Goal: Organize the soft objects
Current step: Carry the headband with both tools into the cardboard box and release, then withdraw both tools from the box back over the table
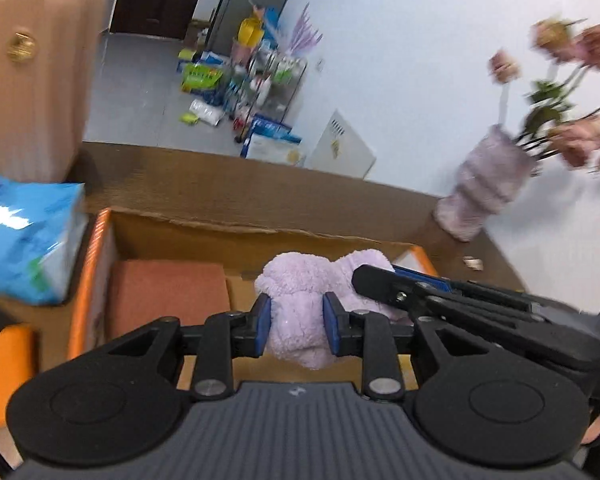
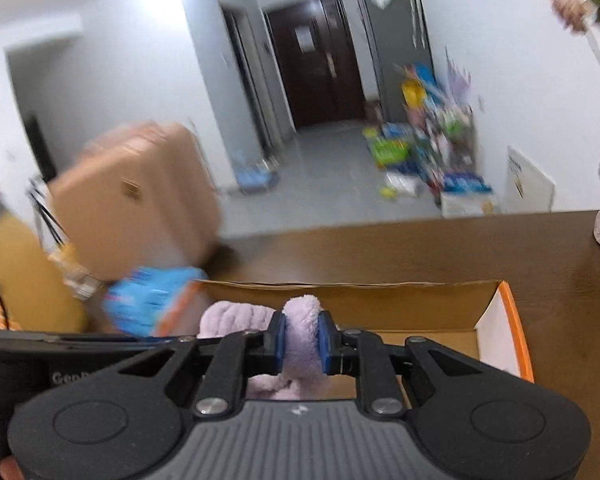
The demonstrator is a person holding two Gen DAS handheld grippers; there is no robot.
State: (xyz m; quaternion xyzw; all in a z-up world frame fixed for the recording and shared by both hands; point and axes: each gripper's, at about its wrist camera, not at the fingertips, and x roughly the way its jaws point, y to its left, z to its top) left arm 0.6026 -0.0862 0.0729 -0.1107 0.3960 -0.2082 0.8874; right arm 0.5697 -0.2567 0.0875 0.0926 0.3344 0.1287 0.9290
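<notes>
Both of my claws were clamped on the same lilac fleece cloth [image 1: 296, 312]. My left gripper [image 1: 296, 322] had its blue pads pressed into a bunched fold of it, and my right gripper [image 2: 302, 342] pinched a narrower roll of the same fabric between its own blue pads. From my left camera I could see the right claw reaching in from the right, its black fingers lying against the far side of the bundle.

I held the cloth above an open cardboard box [image 1: 204, 236] with orange edges, which sat on a brown wooden table [image 1: 228, 184]. Inside the box, at its left, lay a folded rust-orange cloth [image 1: 168, 296]; the lilac one hung over the middle of the box, and whether its lowest fold touched the bottom I could not tell.

Just left of the box sat a blue plastic-wrapped pack [image 1: 28, 236], and behind that stood a pink hard-shell suitcase [image 1: 36, 72]. At the table's far right corner stood a pale, fuzzy vase [image 1: 484, 192] with pink flowers [image 1: 572, 40], blurred in my view. Beyond the table, clutter lay heaped by the wall near a dark door [image 2: 320, 60].
</notes>
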